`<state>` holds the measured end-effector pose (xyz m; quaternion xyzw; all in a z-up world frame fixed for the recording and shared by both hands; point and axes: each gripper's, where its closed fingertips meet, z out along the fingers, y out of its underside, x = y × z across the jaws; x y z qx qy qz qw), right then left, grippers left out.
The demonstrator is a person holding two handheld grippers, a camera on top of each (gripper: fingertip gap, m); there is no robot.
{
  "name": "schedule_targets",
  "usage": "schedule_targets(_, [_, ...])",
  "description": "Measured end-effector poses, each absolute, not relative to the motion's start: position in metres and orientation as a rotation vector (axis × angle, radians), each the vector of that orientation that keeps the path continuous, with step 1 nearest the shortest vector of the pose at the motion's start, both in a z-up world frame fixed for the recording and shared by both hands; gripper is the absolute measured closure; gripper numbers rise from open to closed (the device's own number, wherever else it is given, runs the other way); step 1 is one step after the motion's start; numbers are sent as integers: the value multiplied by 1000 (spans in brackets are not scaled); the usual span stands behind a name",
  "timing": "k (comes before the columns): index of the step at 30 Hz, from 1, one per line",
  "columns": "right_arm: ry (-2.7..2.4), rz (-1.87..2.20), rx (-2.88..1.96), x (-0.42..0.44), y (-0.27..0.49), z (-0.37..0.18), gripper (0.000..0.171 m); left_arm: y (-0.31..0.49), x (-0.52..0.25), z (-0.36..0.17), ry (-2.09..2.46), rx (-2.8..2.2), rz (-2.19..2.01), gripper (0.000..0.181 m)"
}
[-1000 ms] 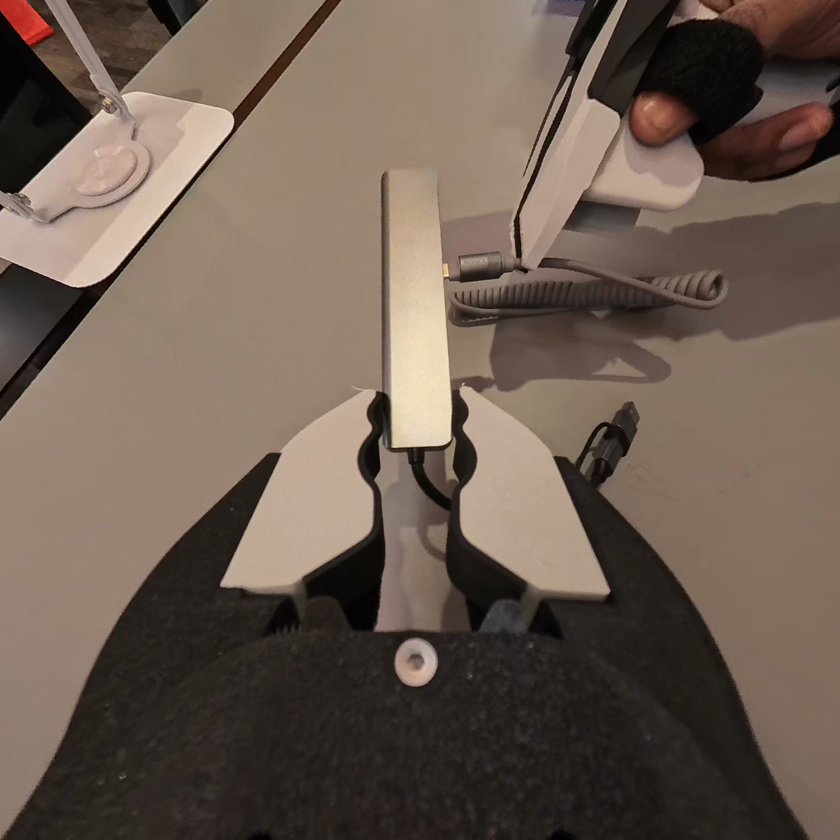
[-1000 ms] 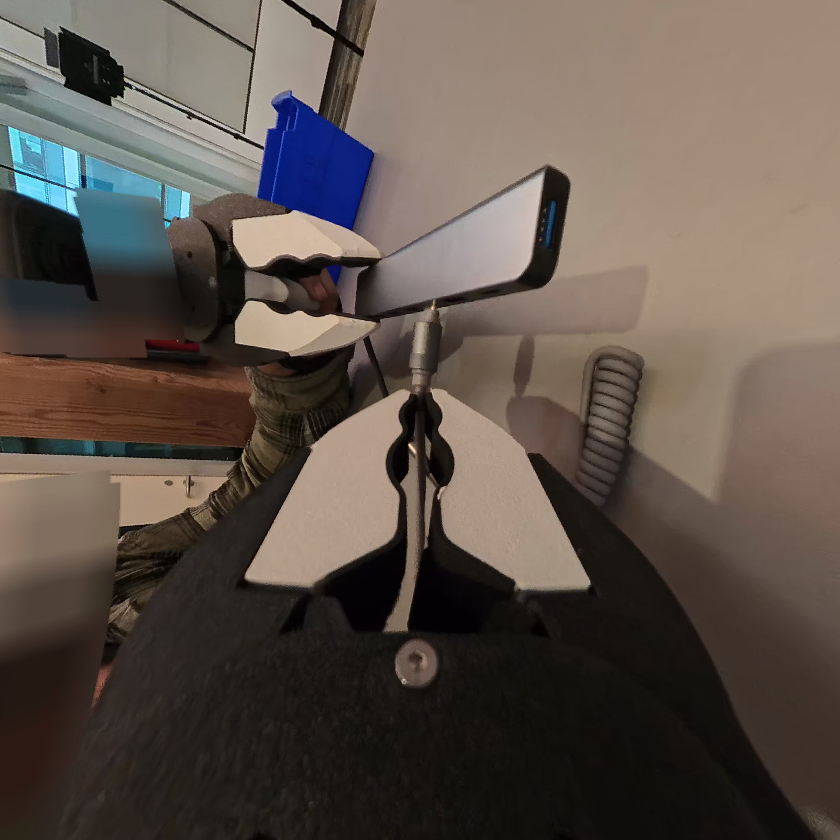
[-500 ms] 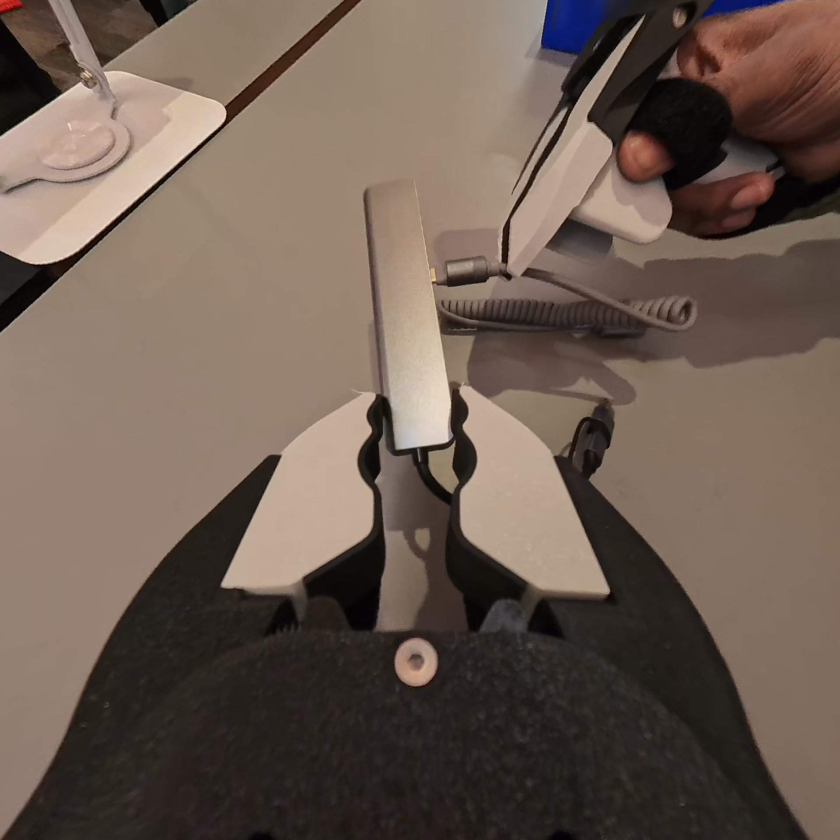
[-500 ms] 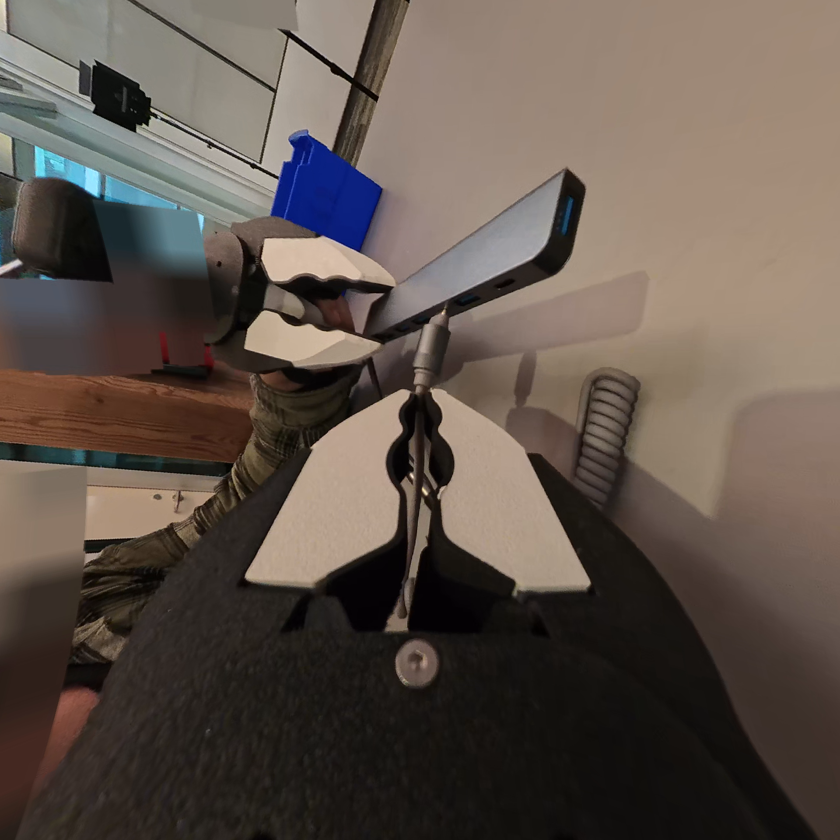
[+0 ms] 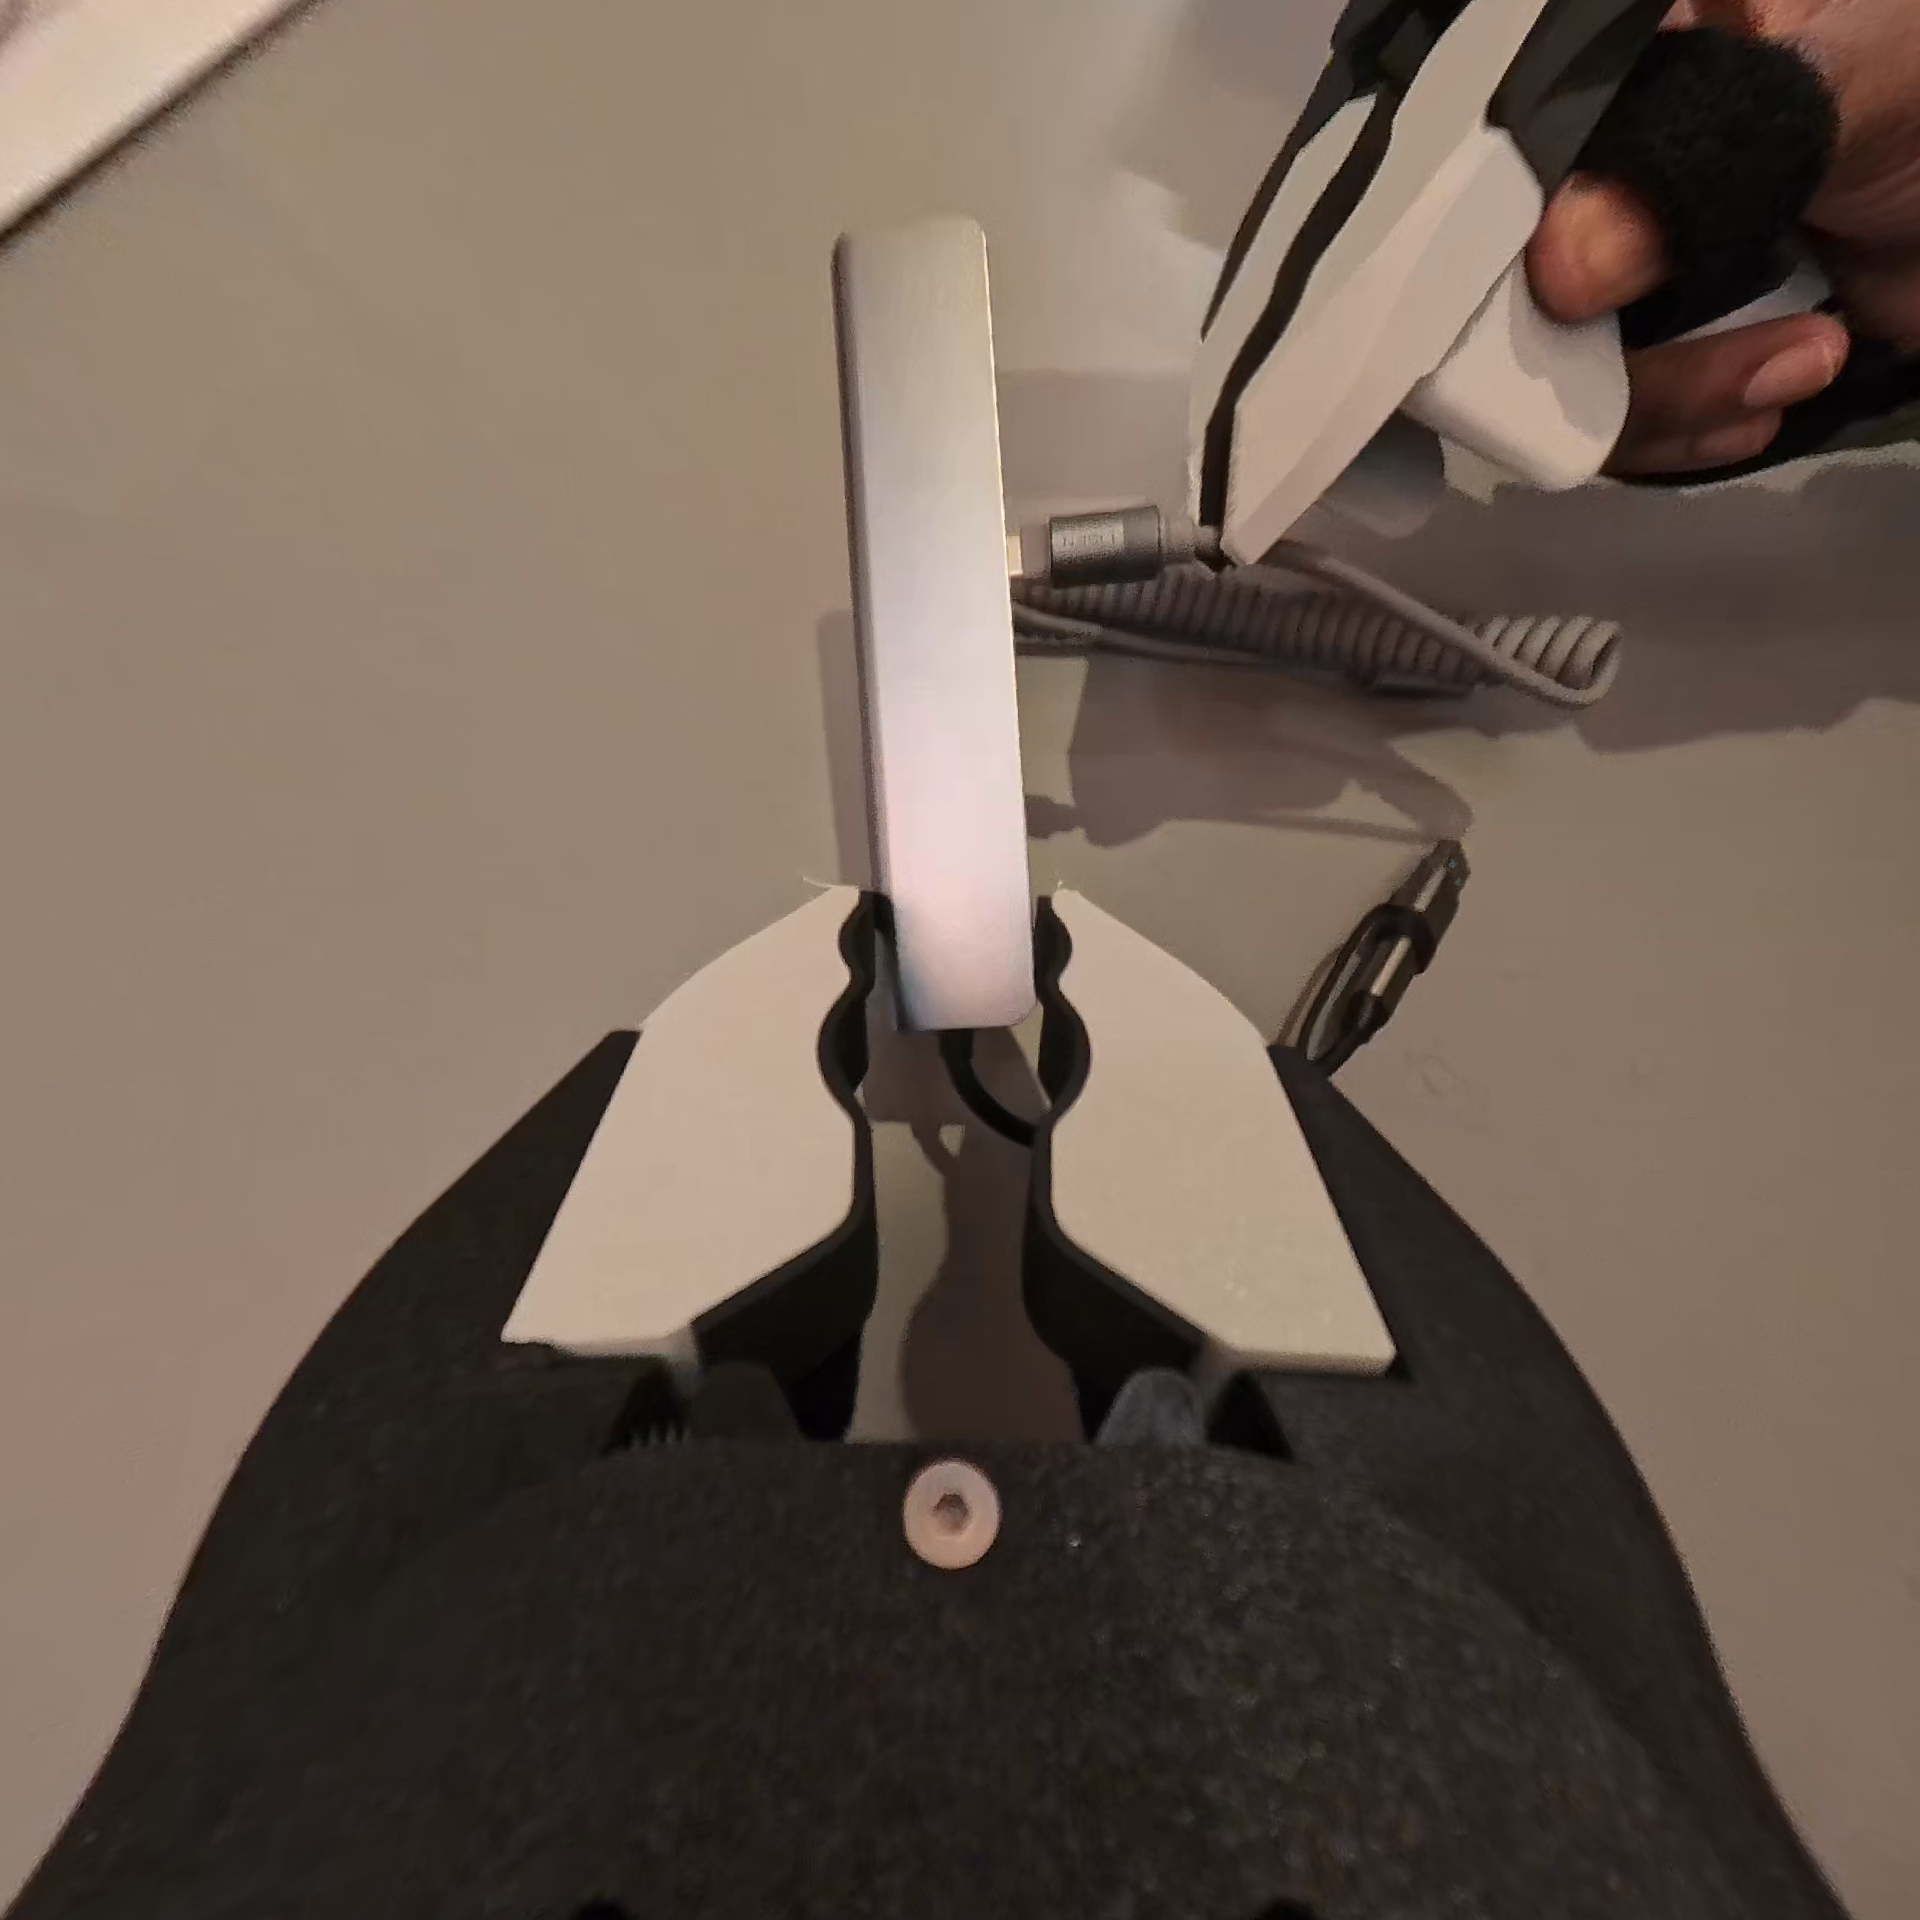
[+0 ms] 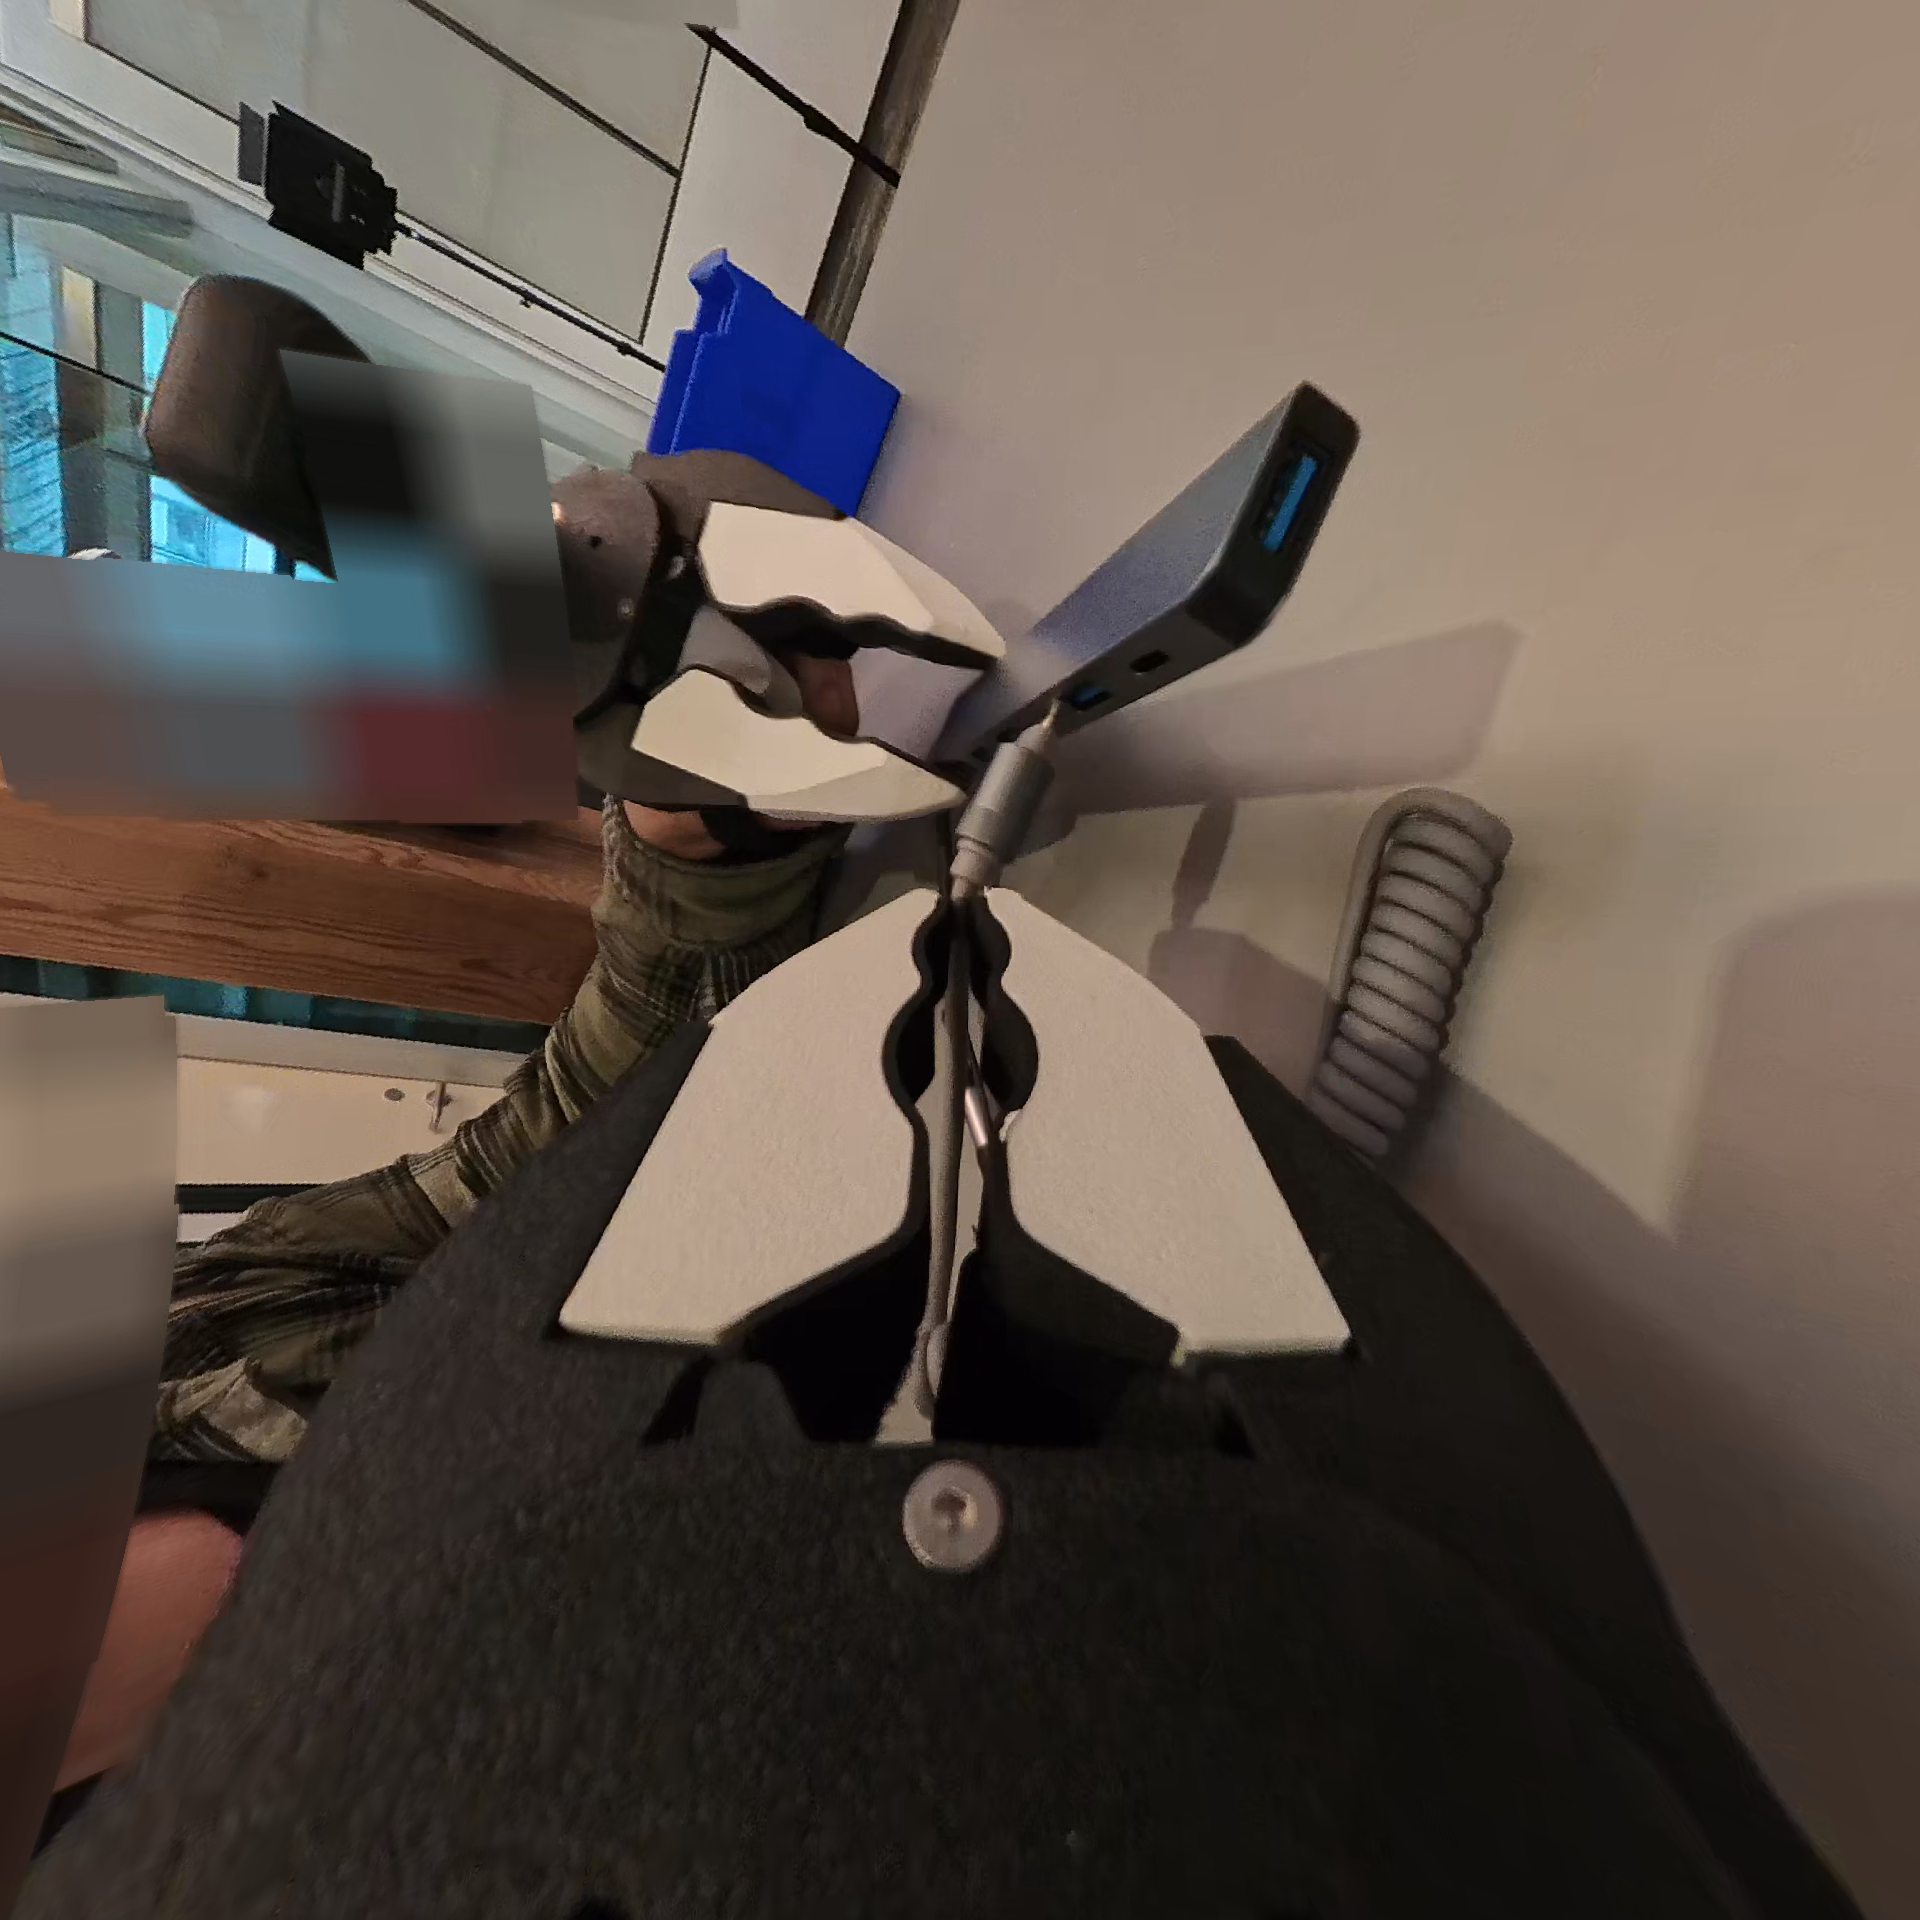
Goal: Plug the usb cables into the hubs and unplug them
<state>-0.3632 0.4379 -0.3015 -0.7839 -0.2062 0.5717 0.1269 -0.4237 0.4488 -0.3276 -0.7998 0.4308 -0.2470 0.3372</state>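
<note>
My left gripper (image 5: 954, 914) is shut on the near end of a slim grey USB hub (image 5: 925, 582), held above the grey table with its far end raised. My right gripper (image 6: 964, 902) is shut on the grey cable just behind its metal plug (image 6: 1000, 795). The plug tip sits in a port on the hub's side (image 6: 1174, 613). In the left wrist view the plug (image 5: 1101, 540) meets the hub's right edge, with the right gripper (image 5: 1221, 535) at it. The coiled grey cable (image 5: 1351, 634) lies on the table. The hub's own black cable end (image 5: 1403, 945) lies to the right.
A blue plastic box (image 6: 769, 395) stands at the table's far side. A person's sleeve (image 6: 644, 987) and hand hold the left gripper (image 6: 961, 717) in the right wrist view. A white base plate corner (image 5: 94, 73) shows at the top left. A wooden shelf (image 6: 291, 894) is beyond. The tips of one gripper are about 7 cm away from the tips of the other.
The hub has tilted up more steeply and come closer. The right gripper has followed it, keeping the plug at the hub's side port. The white base plate has slid almost out of view.
</note>
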Motion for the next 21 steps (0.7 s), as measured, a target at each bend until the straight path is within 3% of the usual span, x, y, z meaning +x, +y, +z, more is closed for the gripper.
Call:
schedule_targets(8, [-614,1677,-2300,-365,432,-317,169,440,-420,-345,1159,-2192,-726,146])
schedule_targets(14, [-636,1690,-2324,-367,425,-325,168,440,-415,-350,1168,-2228,-698,126])
schedule_targets(19, [-661,1696,-2319,-370,420,-324,169,439,-406,-364,1215,-2285,-665,124])
schedule_targets(21, [-678,1698,-2317,-371,418,-324,169,437,-403,-365,1214,-2305,-682,136])
